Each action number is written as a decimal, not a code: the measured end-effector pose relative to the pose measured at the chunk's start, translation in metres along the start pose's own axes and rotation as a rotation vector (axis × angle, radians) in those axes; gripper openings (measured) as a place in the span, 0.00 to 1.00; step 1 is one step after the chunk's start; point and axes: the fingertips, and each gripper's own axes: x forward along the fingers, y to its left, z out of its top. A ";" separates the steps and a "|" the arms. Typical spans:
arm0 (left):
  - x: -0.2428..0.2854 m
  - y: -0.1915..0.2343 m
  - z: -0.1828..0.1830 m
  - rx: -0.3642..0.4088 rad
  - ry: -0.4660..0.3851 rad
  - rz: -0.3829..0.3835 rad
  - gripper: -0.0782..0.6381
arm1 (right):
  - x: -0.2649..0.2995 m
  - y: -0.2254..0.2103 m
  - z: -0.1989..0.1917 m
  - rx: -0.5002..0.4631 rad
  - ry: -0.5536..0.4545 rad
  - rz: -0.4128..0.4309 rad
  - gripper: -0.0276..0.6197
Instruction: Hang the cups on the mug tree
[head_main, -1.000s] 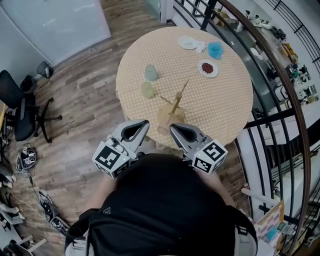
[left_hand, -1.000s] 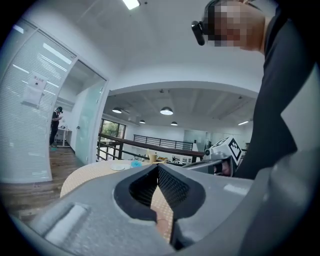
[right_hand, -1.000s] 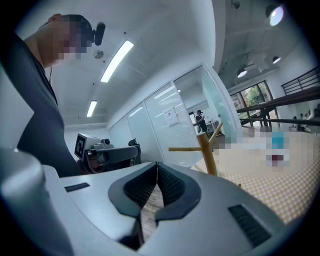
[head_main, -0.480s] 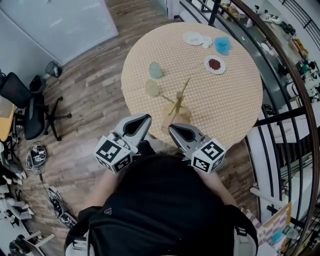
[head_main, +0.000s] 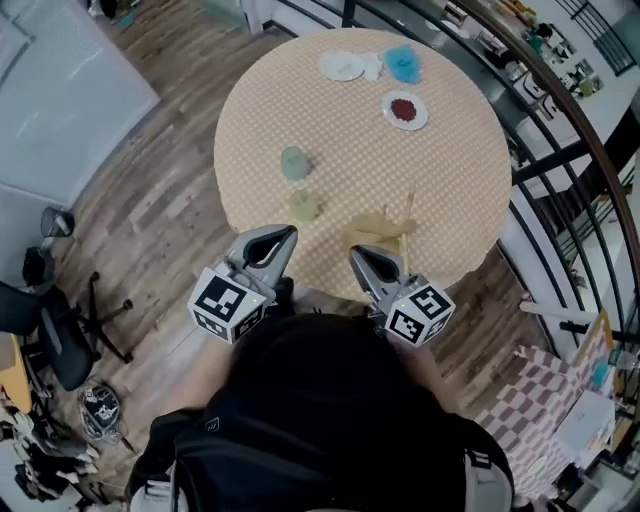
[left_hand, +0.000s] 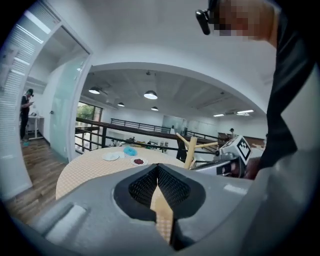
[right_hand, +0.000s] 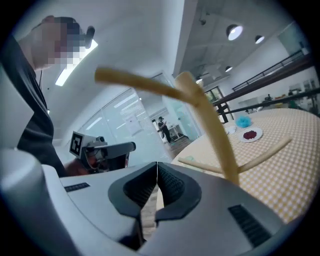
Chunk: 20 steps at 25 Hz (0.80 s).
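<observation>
Two cups stand upside down on the round checked table (head_main: 450, 190): a blue-green cup (head_main: 295, 162) and a yellow-green cup (head_main: 304, 205) just in front of it. The wooden mug tree (head_main: 385, 230) stands near the table's front edge, with bare pegs. My left gripper (head_main: 287, 233) is shut and empty, its tip a little in front of the yellow-green cup. My right gripper (head_main: 356, 251) is shut and empty, close beside the tree's base. In the right gripper view the mug tree (right_hand: 210, 125) rises right behind the shut jaws. The left gripper view shows the mug tree (left_hand: 190, 150) and the right gripper (left_hand: 235, 152).
At the table's far side lie a white plate (head_main: 343, 66), a blue fluffy thing (head_main: 403, 62) and a plate with red bits (head_main: 404, 110). A black railing (head_main: 560, 150) curves round the table's right side. Wood floor lies to the left, where an office chair (head_main: 45, 330) stands.
Both grippers have come forward and down toward the table's near edge, still shut. The head view has swung, so the tree now sits right of the right gripper's tip.
</observation>
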 end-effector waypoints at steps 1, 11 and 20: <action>-0.003 0.010 -0.003 0.032 0.025 -0.039 0.12 | 0.011 0.008 0.000 0.017 -0.021 -0.026 0.07; 0.020 0.046 -0.020 0.127 0.143 -0.240 0.12 | 0.012 0.023 -0.007 0.018 -0.053 -0.228 0.07; 0.053 0.060 -0.064 0.326 0.401 -0.363 0.32 | 0.010 0.016 -0.018 0.086 -0.093 -0.302 0.07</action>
